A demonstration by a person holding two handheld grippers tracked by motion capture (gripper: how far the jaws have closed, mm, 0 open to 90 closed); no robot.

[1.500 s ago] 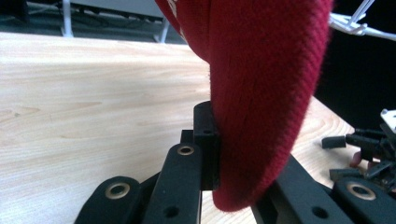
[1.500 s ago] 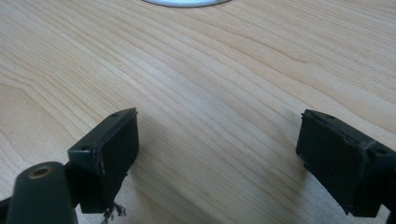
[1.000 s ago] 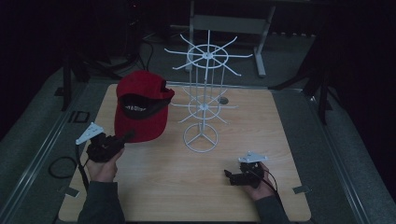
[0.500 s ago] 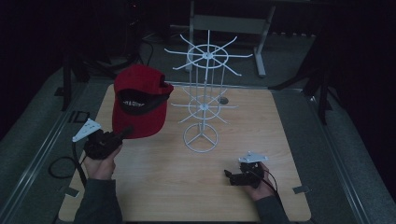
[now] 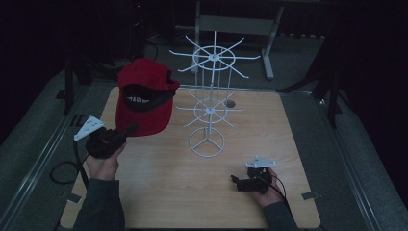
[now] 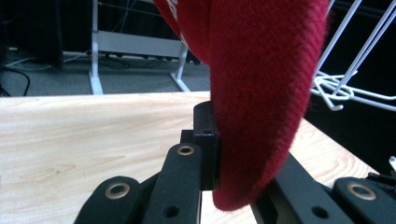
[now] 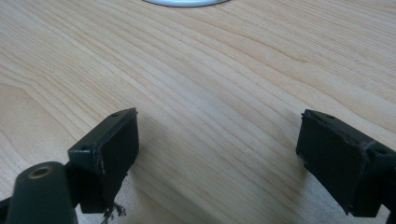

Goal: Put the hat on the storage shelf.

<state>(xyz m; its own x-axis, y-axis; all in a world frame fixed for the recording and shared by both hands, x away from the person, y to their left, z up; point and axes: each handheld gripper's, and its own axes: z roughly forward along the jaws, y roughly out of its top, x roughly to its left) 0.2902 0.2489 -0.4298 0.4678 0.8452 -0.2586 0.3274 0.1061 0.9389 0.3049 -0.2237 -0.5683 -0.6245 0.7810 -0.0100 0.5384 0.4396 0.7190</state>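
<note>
Rising a little since a second ago, the left hand-held gripper [image 5: 129,130] is clamping the red cap's [image 5: 143,98] brim — nearing the white wire rack [image 5: 210,103] for hanging — while the right hand-held gripper [image 7: 219,158] is resting open on the tabletop [image 5: 173,192].

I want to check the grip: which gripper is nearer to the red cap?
Left. The left gripper is shut on the brim of the red cap, holding it up. The right gripper rests open on the table, far from it.
</note>
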